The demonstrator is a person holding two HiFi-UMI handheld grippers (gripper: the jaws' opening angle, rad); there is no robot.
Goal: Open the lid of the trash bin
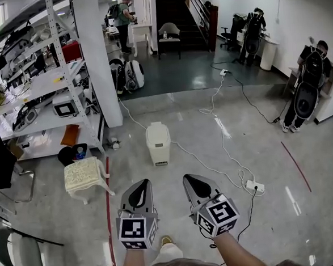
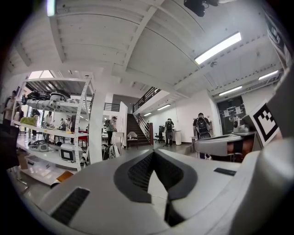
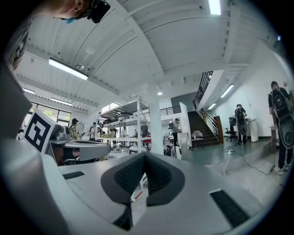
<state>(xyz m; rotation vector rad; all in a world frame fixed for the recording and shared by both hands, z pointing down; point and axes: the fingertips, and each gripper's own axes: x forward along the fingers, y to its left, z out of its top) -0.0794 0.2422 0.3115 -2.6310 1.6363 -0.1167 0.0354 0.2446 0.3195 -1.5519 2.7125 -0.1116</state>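
**Two grippers level, bin lid shut**

I have both forearms coming in from the bottom edge of the head view, side by side and just apart. The left gripper (image 1: 142, 185) and right gripper (image 1: 190, 180) point forward over the floor (image 1: 258, 146), with their marker cubes turned up toward the camera. In each gripper view the fingers (image 2: 138, 172) are clenched tip to tip, a small gap behind the tips and nothing in it. The right pair (image 3: 158, 176) looks the same.

I count one trash bin (image 1: 158, 142). It is white, stands upright on the floor straight ahead of the grippers and well apart from them, and its lid is down. One white cable (image 1: 206, 165) runs past its right side to one power strip (image 1: 254, 187). One cream stool (image 1: 85, 174) stands to its left, near one shelf rack (image 1: 44, 87). I see three people at the far end of the room
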